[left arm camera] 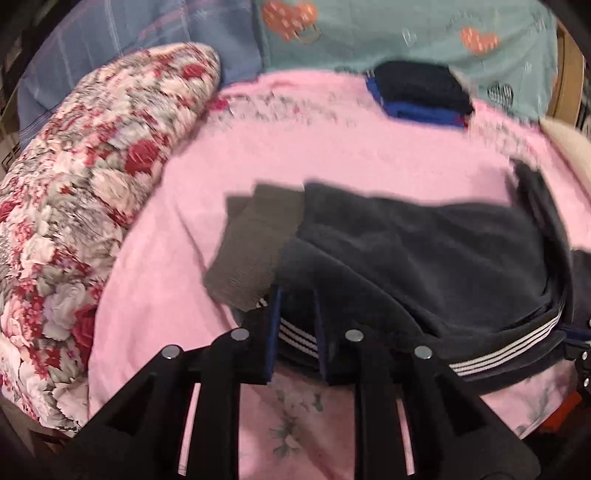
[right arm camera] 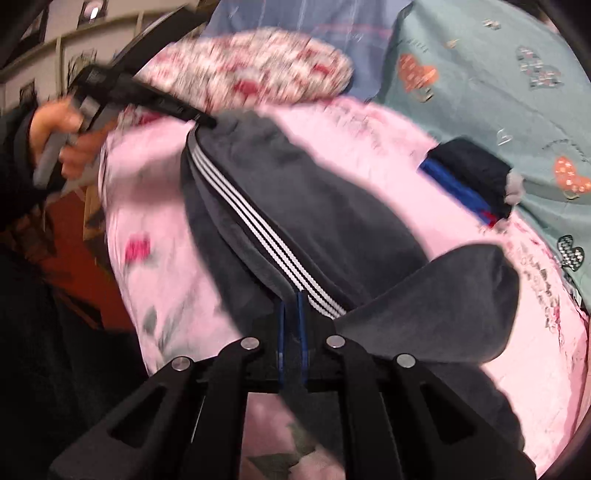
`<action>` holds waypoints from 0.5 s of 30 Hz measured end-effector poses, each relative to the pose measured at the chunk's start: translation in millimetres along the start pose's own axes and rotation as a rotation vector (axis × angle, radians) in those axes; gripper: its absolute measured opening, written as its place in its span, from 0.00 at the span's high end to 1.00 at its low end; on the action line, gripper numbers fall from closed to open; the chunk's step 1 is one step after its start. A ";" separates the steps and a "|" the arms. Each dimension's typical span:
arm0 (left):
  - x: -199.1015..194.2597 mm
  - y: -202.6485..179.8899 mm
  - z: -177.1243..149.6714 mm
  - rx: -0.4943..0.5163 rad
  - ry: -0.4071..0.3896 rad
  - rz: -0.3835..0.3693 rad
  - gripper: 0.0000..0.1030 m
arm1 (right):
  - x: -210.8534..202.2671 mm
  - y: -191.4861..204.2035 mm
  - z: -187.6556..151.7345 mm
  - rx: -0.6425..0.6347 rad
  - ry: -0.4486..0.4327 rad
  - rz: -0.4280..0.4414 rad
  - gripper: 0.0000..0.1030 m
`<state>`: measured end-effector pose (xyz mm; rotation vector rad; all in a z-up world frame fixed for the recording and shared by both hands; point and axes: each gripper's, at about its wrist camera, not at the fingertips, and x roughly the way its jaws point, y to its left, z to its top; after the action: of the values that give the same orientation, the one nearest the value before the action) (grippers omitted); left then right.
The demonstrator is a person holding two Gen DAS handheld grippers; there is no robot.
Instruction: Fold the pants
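Observation:
Dark grey pants [left arm camera: 424,251] with white side stripes lie on the pink bed sheet [left arm camera: 332,155], folded over on themselves. A ribbed grey cuff [left arm camera: 251,251] sticks out at their left end. My left gripper [left arm camera: 297,328] is at the near edge with its blue pads a little apart. The striped band lies flat in the gap, unpinched. In the right wrist view, my right gripper [right arm camera: 292,325] is shut on the pants [right arm camera: 314,192] at their striped seam. The left gripper [right arm camera: 207,122], held by a hand [right arm camera: 55,136], has its tip at the pants' far end.
A rolled floral quilt [left arm camera: 92,184] lies along the left side of the bed. A folded dark garment with blue trim [left arm camera: 421,92] rests at the back of the sheet. A teal blanket with hearts [left arm camera: 406,33] is behind it. The bed edge and red floor [right arm camera: 74,240] are at left.

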<state>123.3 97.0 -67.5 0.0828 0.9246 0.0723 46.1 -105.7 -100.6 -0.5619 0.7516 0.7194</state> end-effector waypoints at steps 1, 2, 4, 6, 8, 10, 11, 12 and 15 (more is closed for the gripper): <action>6.8 -4.5 -5.8 0.029 0.021 0.016 0.83 | 4.2 2.6 -3.3 -0.005 0.012 -0.002 0.90; 11.0 -8.1 -11.4 0.054 0.028 0.036 0.83 | 2.1 4.8 -6.8 -0.008 -0.015 -0.009 0.89; 9.3 -16.9 -20.6 0.110 0.006 0.088 0.83 | 0.2 2.6 -6.1 0.003 -0.011 -0.002 0.82; 1.4 -20.2 -21.1 0.121 -0.005 0.097 0.84 | -8.4 -4.5 -1.6 0.043 -0.019 0.041 0.62; -14.3 -22.8 -16.9 0.111 -0.034 0.075 0.84 | -27.9 -14.3 5.6 0.076 -0.070 0.031 0.53; -38.1 -35.6 -12.0 0.128 -0.095 0.037 0.78 | -51.5 -35.3 16.3 0.120 -0.122 -0.038 0.50; -50.6 -48.3 -9.5 0.151 -0.130 0.008 0.73 | -60.8 -51.6 23.3 0.160 -0.139 -0.067 0.50; -58.1 -61.6 -7.7 0.172 -0.151 -0.020 0.63 | -69.4 -72.5 31.8 0.219 -0.150 -0.103 0.47; -68.7 -110.6 -3.7 0.249 -0.185 -0.135 0.59 | -70.8 -136.0 55.2 0.426 -0.094 -0.198 0.04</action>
<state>82.1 -19.6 -26.6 0.2537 0.7482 -0.1739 134.0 -180.4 14.6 -0.2083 0.7231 0.3822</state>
